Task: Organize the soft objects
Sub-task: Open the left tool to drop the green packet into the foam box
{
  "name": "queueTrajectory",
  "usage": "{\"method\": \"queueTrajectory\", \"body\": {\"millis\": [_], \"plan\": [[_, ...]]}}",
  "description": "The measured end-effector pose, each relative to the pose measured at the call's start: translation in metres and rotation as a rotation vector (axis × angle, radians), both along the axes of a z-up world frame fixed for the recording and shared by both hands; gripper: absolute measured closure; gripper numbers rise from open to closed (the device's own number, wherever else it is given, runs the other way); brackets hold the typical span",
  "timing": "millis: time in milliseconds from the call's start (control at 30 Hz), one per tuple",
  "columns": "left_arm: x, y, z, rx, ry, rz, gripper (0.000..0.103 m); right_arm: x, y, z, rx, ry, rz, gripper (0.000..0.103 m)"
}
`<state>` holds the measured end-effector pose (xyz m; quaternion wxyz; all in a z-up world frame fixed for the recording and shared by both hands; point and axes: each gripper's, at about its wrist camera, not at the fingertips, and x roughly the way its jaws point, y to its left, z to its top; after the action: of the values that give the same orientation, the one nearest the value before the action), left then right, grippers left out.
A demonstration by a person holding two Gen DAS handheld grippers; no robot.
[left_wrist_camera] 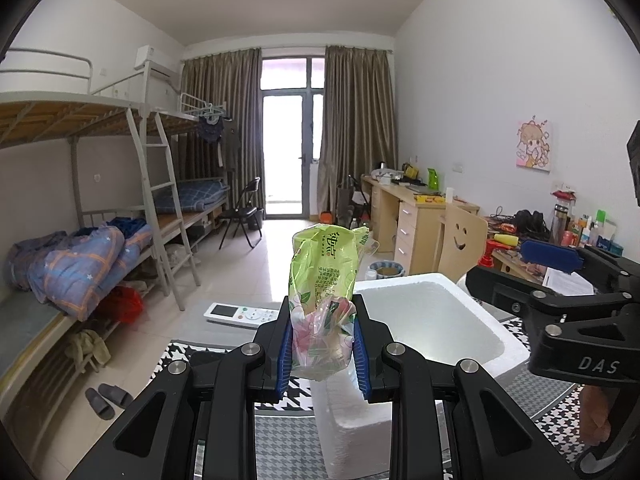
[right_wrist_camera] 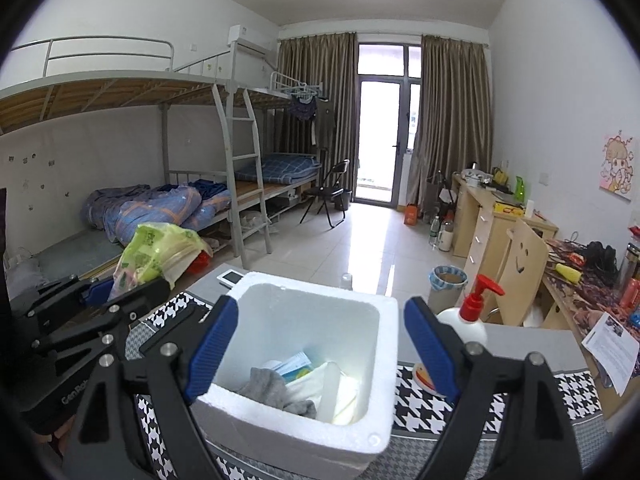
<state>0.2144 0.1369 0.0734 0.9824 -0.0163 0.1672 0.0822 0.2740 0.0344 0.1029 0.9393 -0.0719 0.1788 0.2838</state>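
My left gripper (left_wrist_camera: 322, 344) clamps a green tissue pack (left_wrist_camera: 324, 280) upright at frame centre, beside the foam box (right_wrist_camera: 376, 360); my right gripper (right_wrist_camera: 320, 344) stands wide, empty, over the box's grey cloth (right_wrist_camera: 272, 388).

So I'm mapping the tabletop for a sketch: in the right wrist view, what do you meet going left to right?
Green plastic bag in the left claw → white remote control → white foam box → white pump bottle with red top → printed paper sheet.
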Motion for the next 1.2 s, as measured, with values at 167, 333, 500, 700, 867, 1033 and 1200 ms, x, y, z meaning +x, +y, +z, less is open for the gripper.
{"method": "queueTrajectory", "body": {"millis": [167,333,500,700,867,1033,1200], "plan": [[0.003,-0.002,0.000,-0.005,0.006,-0.017,0.076,-0.004,-0.008,-0.001,0.000,-0.008,-0.013,0.015],[0.011,-0.006,-0.003,-0.011,0.019,-0.035,0.076,-0.005,-0.025,-0.002,0.019,-0.012,-0.033,0.015],[0.018,-0.013,-0.003,-0.005,0.025,-0.041,0.076,-0.004,-0.039,0.000,0.035,-0.007,-0.070,0.015],[0.028,-0.018,-0.006,-0.009,0.039,-0.060,0.076,-0.009,-0.057,-0.001,0.043,-0.007,-0.105,0.015],[0.035,-0.028,-0.006,-0.009,0.047,-0.088,0.076,-0.016,-0.076,-0.004,0.061,-0.003,-0.131,0.015],[0.041,-0.037,-0.007,-0.010,0.055,-0.112,0.076,-0.022,-0.093,-0.004,0.072,-0.007,-0.166,0.015],[0.046,-0.045,-0.009,-0.010,0.064,-0.132,0.076,-0.027,-0.101,-0.005,0.072,-0.014,-0.196,0.014]]}}
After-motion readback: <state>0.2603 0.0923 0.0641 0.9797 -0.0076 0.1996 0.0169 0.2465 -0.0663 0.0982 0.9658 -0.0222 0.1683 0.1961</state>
